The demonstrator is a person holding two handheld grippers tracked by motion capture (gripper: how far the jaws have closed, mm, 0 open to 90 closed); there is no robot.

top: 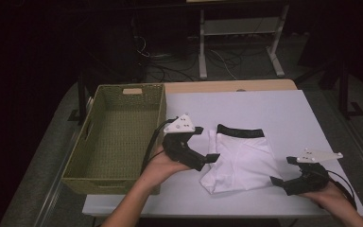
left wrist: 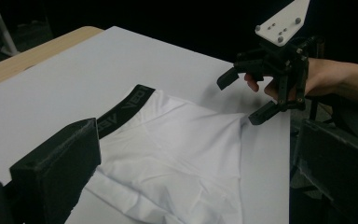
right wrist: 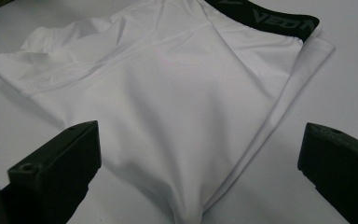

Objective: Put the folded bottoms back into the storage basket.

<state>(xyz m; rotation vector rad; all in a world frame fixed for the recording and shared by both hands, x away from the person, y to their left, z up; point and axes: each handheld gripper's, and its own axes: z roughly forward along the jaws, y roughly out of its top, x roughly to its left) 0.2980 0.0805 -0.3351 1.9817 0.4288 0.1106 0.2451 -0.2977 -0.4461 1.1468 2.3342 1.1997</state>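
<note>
Smooth white folded underwear (top: 238, 161) with a black lettered waistband lies at centre frame on the flat white bench (top: 288, 118), flanked by released left tongs (top: 207, 144) and right tongs (top: 281, 171), bare bench beyond, woven basket (top: 82, 177) left.

High view overhead; gripper views close, sharing white garment (right wrist: 168, 93).

White shorts (top: 240, 161) with black waistband (top: 240, 131); olive-green woven basket (top: 116, 137).

Both tools (top: 208, 144) (top: 283, 171) open, low.
</note>
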